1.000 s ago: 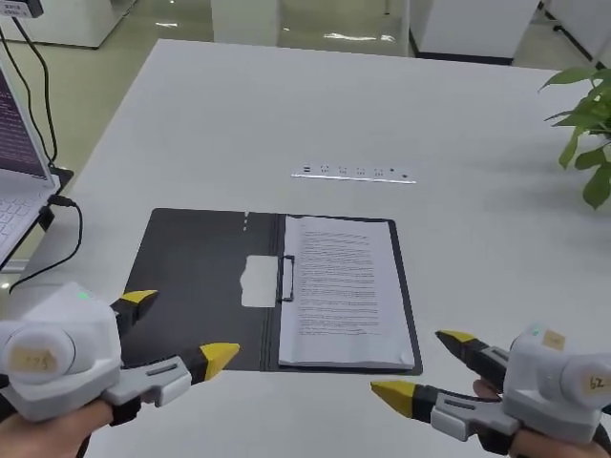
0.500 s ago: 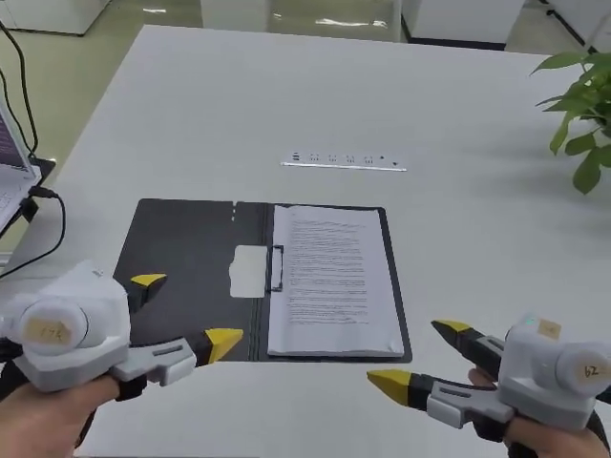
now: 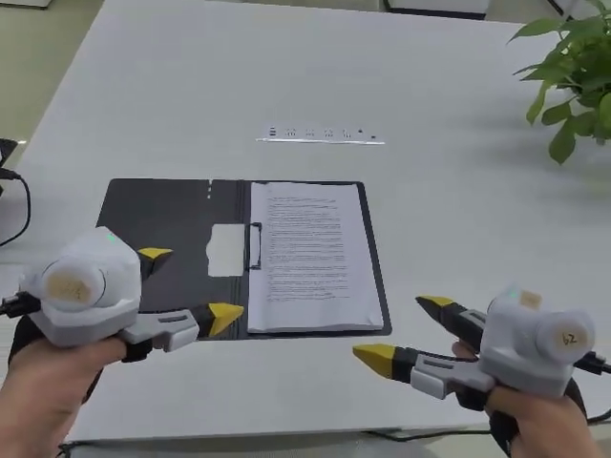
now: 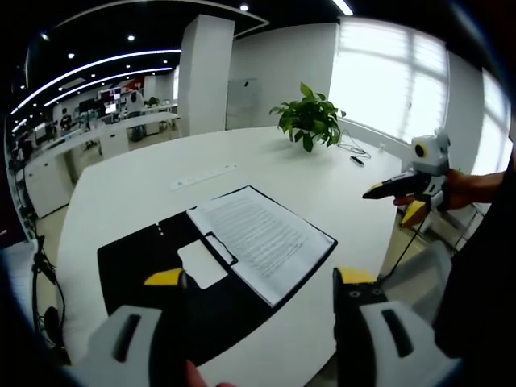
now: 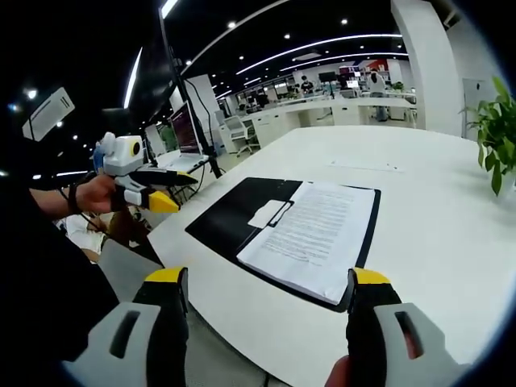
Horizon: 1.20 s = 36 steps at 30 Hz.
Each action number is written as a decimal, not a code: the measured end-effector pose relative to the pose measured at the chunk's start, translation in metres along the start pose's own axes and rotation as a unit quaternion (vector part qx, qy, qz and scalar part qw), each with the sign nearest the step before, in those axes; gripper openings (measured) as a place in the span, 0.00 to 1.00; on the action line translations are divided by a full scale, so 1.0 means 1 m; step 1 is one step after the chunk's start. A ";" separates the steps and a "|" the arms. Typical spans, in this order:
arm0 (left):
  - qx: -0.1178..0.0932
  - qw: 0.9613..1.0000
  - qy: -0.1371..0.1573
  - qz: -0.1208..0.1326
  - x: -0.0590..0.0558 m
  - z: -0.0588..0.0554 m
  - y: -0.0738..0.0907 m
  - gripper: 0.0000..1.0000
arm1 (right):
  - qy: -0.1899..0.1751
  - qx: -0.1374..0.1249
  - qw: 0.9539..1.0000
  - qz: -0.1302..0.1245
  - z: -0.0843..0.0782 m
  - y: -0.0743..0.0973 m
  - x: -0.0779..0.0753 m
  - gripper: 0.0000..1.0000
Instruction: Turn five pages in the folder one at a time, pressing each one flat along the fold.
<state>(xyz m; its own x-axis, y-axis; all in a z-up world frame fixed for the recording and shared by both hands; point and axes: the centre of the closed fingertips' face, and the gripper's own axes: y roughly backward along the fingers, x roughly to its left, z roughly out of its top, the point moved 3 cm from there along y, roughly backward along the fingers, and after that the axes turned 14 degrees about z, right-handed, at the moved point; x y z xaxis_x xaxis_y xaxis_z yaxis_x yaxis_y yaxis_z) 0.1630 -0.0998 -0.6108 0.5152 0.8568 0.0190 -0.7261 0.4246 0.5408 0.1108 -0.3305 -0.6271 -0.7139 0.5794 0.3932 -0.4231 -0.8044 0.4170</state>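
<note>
A black folder (image 3: 172,229) lies open on the white table, with a stack of printed pages (image 3: 310,253) on its right half and a white label by the clip (image 3: 254,245) at the fold. The folder (image 4: 153,266) and pages (image 4: 258,234) also lie ahead in the left gripper view; the right gripper view has the folder (image 5: 234,214) and pages (image 5: 318,230) too. My left gripper (image 3: 191,286) hangs open over the folder's near left corner. My right gripper (image 3: 406,329) is open above the table, right of the folder's near corner. Neither touches a page.
A white power strip (image 3: 320,135) is set in the table beyond the folder. A potted plant (image 3: 568,67) stands at the far right. A black cable (image 3: 11,205) runs at the left edge. The table's near edge (image 3: 286,429) is just below the grippers.
The head camera has tilted and shifted, so the folder sits higher and further left and the laptop has left the picture. Both grippers stay open near the folder's front edge.
</note>
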 end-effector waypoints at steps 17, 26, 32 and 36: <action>0.003 0.998 0.006 -0.056 -0.030 0.026 -0.055 0.74 | -0.006 -0.005 1.000 -0.007 0.001 0.008 -0.006 0.79; 0.015 0.998 -0.011 -0.068 -0.047 0.036 -0.088 0.76 | -0.013 -0.006 1.000 -0.013 0.002 0.019 -0.009 0.78; 0.019 0.997 -0.017 -0.076 -0.066 0.043 -0.108 0.75 | -0.019 0.001 1.000 -0.015 -0.004 0.023 -0.010 0.78; 0.030 0.996 -0.017 -0.087 -0.078 0.038 -0.119 0.75 | -0.024 -0.004 1.000 -0.015 -0.005 0.026 -0.012 0.78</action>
<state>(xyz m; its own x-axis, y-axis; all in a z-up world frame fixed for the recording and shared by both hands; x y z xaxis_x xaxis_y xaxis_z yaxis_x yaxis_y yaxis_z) 0.2265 -0.2286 -0.6442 0.6462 0.7614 -0.0521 -0.5969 0.5468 0.5872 0.1057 -0.3586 -0.6247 -0.6726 0.6091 0.4202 -0.4490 -0.7873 0.4225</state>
